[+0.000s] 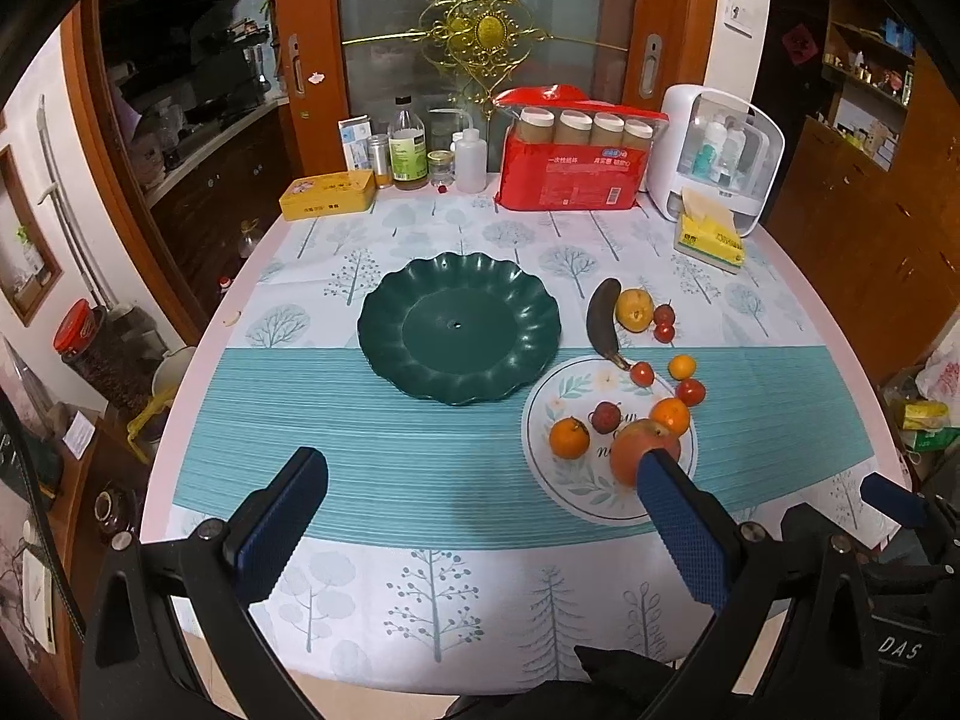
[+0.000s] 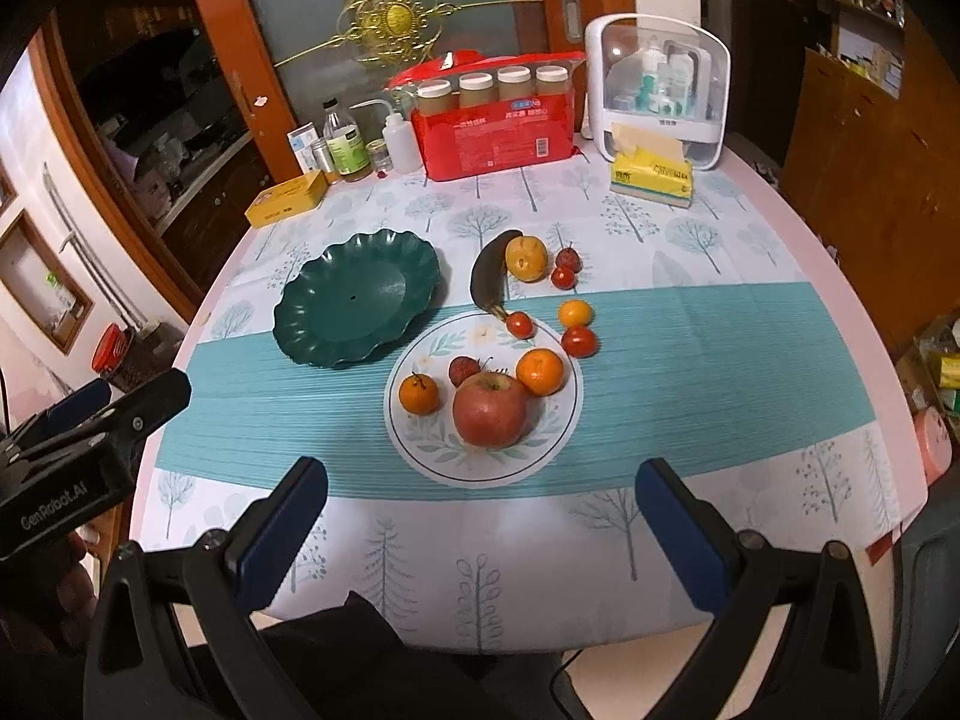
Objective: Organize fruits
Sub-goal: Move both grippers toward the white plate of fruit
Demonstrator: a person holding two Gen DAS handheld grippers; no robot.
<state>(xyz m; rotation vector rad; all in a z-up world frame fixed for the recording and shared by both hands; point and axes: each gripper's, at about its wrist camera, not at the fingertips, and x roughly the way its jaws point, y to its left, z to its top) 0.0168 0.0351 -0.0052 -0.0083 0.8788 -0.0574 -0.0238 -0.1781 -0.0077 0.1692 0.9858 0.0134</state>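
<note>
Apple (image 2: 491,410) is being faced at 12 o'clock by right tongs (image 2: 480,516), nearer; both tongs held wide open, empty.

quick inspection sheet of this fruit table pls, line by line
surface: table with tree-print cloth, flat.
job's things: green scalloped tray empty; floral plate holds apple, two tangerines, a small red fruit; banana, pear and small fruits lie on the cloth.
clutter: red pack, tissue box, yellow tin, bottles at the far edge.
grippers: left gripper and right gripper with jaws open, holding nothing.
cables: nothing seen.
surroundings: wooden door, shelves.
</note>
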